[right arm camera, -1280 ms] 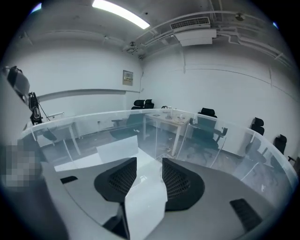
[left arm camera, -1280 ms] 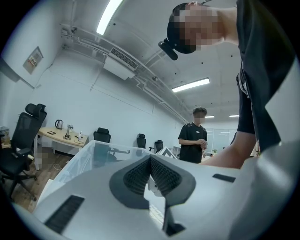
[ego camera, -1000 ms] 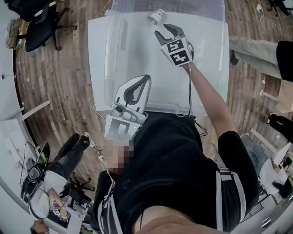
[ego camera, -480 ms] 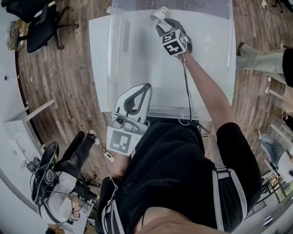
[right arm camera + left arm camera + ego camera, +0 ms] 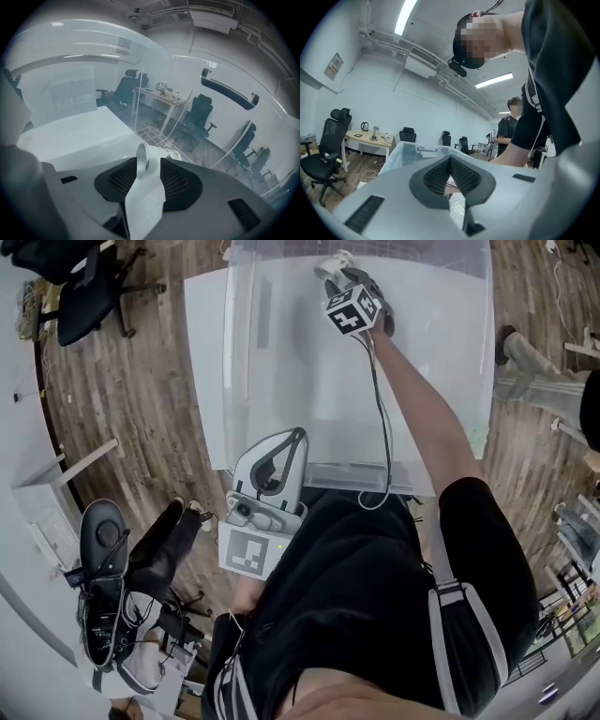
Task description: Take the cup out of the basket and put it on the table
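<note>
Counts: 1 cup [image 5: 334, 262], 1 clear basket [image 5: 239, 381], 1 white surface [image 5: 202, 362], 2 tools. Only 1 tool is at the cup.

The cup is white. It lies on its side on the basket floor at the far end, close to the far wall. In the right gripper view the cup [image 5: 165, 153] has its mouth turned to that view's left, w/ clear walls around it. The basket takes up most of the surface, leaving a bare strip on the left.

The right tool [image 5: 341, 279] is inside the basket at the far end, w/ its marker cube facing up. The right arm is stretched nearly straight fwd over the basket, elbow out past the near wall, and a black cable runs along the forearm. In its own view the right tool [image 5: 149, 161] has its jaws drawn narrow, w/ the cup's rim end between the pads. The pads look to be on the cup, though contact on the left side is hard to confirm.

The left tool [image 5: 300, 435] is held low and close to the torso at the near edge of the surface. It points fwd, w/ its tip over the basket's near-left corner. In the left gripper view the left tool [image 5: 450, 159] has its jaws together at the tips and nothing between them.

The left gripper view also shows a 2nd person [image 5: 512, 129] standing in the bkgd.
</note>
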`<state>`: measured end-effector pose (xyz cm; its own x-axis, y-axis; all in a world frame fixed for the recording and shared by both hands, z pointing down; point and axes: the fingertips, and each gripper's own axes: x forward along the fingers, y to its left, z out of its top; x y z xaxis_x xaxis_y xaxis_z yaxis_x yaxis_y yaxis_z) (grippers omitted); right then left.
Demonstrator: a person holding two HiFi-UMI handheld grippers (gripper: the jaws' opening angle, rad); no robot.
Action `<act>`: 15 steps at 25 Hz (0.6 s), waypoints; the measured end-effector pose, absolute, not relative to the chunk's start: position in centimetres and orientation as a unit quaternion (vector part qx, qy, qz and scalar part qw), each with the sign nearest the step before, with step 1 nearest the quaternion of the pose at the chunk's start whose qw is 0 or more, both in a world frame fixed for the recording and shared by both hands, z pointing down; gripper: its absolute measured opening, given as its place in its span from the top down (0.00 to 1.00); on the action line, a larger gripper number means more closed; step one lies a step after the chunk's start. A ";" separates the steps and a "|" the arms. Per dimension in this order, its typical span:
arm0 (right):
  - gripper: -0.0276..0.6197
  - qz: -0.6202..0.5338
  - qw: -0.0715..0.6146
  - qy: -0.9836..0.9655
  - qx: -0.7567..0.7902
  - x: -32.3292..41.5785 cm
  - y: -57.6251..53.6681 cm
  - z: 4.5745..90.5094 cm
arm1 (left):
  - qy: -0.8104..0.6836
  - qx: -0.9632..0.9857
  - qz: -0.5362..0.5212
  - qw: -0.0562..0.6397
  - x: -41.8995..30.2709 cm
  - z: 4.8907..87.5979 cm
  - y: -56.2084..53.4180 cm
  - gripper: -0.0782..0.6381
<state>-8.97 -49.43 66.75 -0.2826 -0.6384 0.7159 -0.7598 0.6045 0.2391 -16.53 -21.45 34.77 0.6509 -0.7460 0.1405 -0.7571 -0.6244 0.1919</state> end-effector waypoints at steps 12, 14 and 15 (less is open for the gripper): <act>0.85 -0.004 0.447 -0.752 0.484 -8.2 -51.1 68.1 | -0.435 0.892 0.028 0.120 -17.5 35.3 -21.2 0.87; 0.86 -0.014 0.444 -0.749 0.492 -8.0 -51.4 67.7 | -0.435 0.892 0.031 0.120 -17.6 35.4 -21.1 0.87; 0.88 -0.020 0.443 -0.747 0.495 -7.9 -51.6 67.4 | -0.436 0.892 0.031 0.120 -17.6 35.4 -21.0 0.87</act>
<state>-7.87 -51.55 67.41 -0.1176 -0.7572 0.6425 -0.7222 0.5093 0.4680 -17.61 -21.05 35.45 0.6184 -0.7693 0.1603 -0.7844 -0.5917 0.1860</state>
